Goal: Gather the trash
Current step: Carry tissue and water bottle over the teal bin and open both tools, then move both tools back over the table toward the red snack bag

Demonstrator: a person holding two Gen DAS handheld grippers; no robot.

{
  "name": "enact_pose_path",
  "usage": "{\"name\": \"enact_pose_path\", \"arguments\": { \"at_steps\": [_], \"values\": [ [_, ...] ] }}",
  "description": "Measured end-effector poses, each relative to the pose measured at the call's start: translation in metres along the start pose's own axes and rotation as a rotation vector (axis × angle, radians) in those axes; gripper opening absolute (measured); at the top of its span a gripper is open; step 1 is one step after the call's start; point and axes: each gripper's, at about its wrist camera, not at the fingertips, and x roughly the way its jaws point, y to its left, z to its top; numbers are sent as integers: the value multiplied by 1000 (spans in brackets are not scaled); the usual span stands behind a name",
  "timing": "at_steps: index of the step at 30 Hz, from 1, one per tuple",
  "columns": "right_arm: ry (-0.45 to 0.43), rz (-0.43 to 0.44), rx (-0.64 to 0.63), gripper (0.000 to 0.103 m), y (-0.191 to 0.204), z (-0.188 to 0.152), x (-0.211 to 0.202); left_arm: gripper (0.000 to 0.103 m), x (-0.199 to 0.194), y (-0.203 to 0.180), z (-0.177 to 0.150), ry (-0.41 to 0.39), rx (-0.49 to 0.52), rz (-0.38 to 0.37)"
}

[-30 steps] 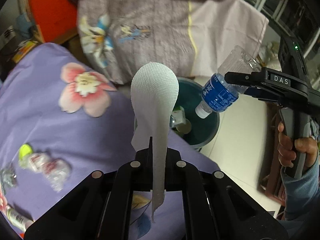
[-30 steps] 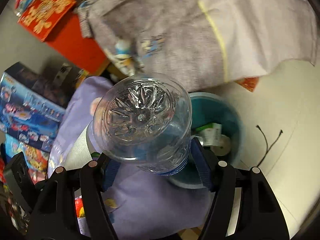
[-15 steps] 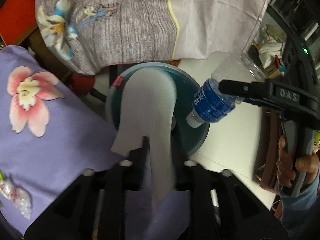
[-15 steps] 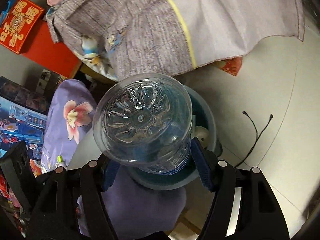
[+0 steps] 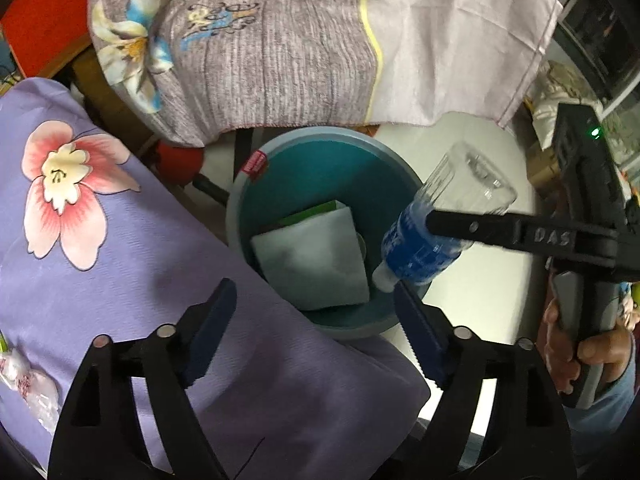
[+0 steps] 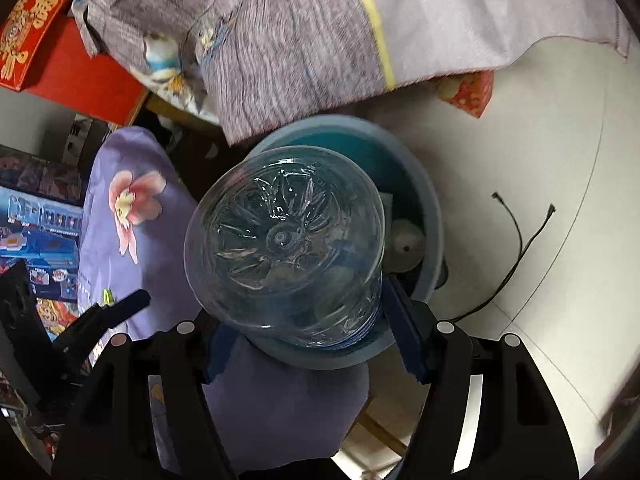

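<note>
White paper towel (image 5: 316, 256) is now lying inside the teal bin (image 5: 240, 208), on top of a green packet, when a second ago it was pinched upright in the left gripper (image 5: 316, 312) out over the purple flowered cloth (image 5: 132, 264). So that's one piece of trash binned, I'd say. The left gripper's jaws are opening wide right now with nothing between them, just hovering above the near rim of the bin. The right gripper (image 6: 308, 332) has come down closer to the bin and is clamped on the plastic bottle (image 6: 284, 244), blue pads pressing its labelled middle from both sides. From the left camera you can see the bottle tilted cap-down, with the cap already over the bin's opening by the right rim. Looks to me like the bottle goes in next, just needs a release. Some wrappers (image 5: 28, 384) are lying on the cloth at the far left, so there's more to collect.
</note>
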Motion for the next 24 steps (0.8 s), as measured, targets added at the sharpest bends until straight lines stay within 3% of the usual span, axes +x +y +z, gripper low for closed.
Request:
{"name": "enact_pose_path", "arguments": {
  "at_steps": [5, 13, 24],
  "values": [
    [45, 20, 21, 70, 0, 1, 7, 88, -10, 3, -1, -22, -11, -3],
    [32, -18, 53, 77, -2, 2, 5, 91, -17, 6, -9, -29, -24, -16],
    [46, -46, 69, 79, 8, -5, 5, 92, -31, 17, -22, -51, -53, -28]
  ]
}}
